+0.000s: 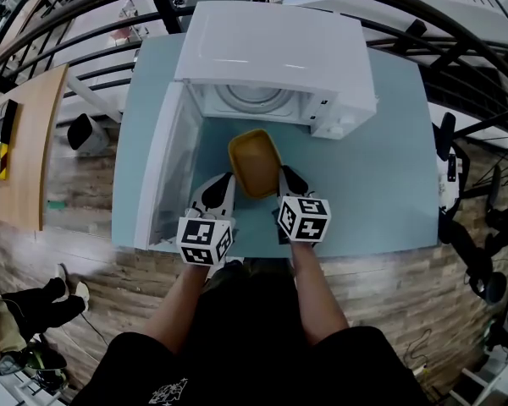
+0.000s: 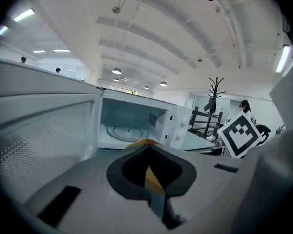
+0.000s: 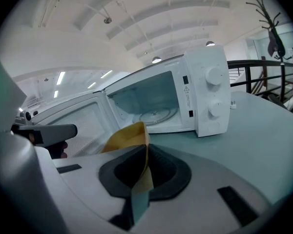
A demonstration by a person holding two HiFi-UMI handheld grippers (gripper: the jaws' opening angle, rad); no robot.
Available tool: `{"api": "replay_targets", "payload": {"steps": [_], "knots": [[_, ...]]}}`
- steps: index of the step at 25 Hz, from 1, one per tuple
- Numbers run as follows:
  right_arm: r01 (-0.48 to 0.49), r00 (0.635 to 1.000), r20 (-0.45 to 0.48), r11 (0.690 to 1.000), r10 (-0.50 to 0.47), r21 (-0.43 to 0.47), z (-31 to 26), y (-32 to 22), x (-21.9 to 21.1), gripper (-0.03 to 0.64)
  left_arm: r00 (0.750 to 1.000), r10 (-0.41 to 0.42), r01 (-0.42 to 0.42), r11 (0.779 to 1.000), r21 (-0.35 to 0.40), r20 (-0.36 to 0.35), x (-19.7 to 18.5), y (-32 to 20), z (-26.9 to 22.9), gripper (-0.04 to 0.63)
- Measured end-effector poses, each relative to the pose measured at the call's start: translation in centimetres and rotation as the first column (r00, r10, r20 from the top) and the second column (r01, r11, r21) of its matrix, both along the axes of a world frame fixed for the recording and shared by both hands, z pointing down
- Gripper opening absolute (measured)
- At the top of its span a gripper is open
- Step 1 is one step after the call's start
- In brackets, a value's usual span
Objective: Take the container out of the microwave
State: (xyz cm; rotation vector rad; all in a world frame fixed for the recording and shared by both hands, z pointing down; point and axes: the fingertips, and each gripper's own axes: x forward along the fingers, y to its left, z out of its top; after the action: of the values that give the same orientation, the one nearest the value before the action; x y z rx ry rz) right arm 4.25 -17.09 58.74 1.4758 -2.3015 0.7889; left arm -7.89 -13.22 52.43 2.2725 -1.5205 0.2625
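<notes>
Task object: the container is a shallow, mustard-yellow tub, a rectangle with rounded corners, open at the top. Its walls are thin and matt, and the inside is plain.

Position: it sits just outside the cavity of the white microwave, in front of the opening and over the pale blue-green table. We cannot tell whether its base touches the table. The microwave door stands swung open to the left.

Grip: the left hand-held gripper has its jaws closed on the container's left rim, and the right hand-held gripper has its jaws closed on the right rim. In each gripper view a thin yellow wall is pinched between the dark pads.

View differences: only the head view gives the full outline of the tub, both arms and the wooden floor. The left gripper view looks straight into the cavity and shows the glass turntable, the perforated inner face of the door and the right gripper's marker cube. Of the tub it gives only a sliver. The right gripper view shows the tub's far corner rising above the jaws. It also shows the control panel with two round knobs, which the head view hides. A coat stand appears in both gripper views only.

Writing: a small label beside the cavity is too small to read. The cubes carry black-and-white square patterns.
</notes>
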Motion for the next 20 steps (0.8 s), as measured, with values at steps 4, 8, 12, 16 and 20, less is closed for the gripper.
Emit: {"api": "replay_targets", "payload": {"steps": [4, 8, 12, 16, 20], "knots": [[-0.009, 1.0, -0.007, 1.0, 0.009, -0.013, 0.8, 0.5, 0.3, 0.02, 1.0, 0.01, -0.01, 1.0, -0.009, 0.003, 0.2, 0.4, 0.4, 0.006], [-0.014, 1.0, -0.013, 1.0, 0.014, -0.025, 1.7, 1.0, 0.3, 0.02, 1.0, 0.014, -0.014, 1.0, -0.022, 0.007, 0.2, 0.8, 1.1, 0.005], [-0.02, 1.0, -0.015, 0.999, 0.019, -0.038, 2.5, 1.3, 0.4, 0.019, 1.0, 0.015, -0.015, 0.999, -0.037, 0.011, 0.2, 1.2, 1.7, 0.006], [-0.027, 1.0, -0.015, 0.999, 0.026, -0.046, 3.1, 1.4, 0.6, 0.019, 1.0, 0.016, -0.015, 0.999, -0.045, 0.013, 0.3, 1.3, 2.2, 0.006], [-0.036, 0.999, -0.02, 0.998, 0.035, -0.054, 3.7, 1.3, 0.9, 0.019, 1.0, 0.019, -0.019, 0.998, -0.054, 0.013, 0.6, 1.3, 2.8, 0.005]]}}
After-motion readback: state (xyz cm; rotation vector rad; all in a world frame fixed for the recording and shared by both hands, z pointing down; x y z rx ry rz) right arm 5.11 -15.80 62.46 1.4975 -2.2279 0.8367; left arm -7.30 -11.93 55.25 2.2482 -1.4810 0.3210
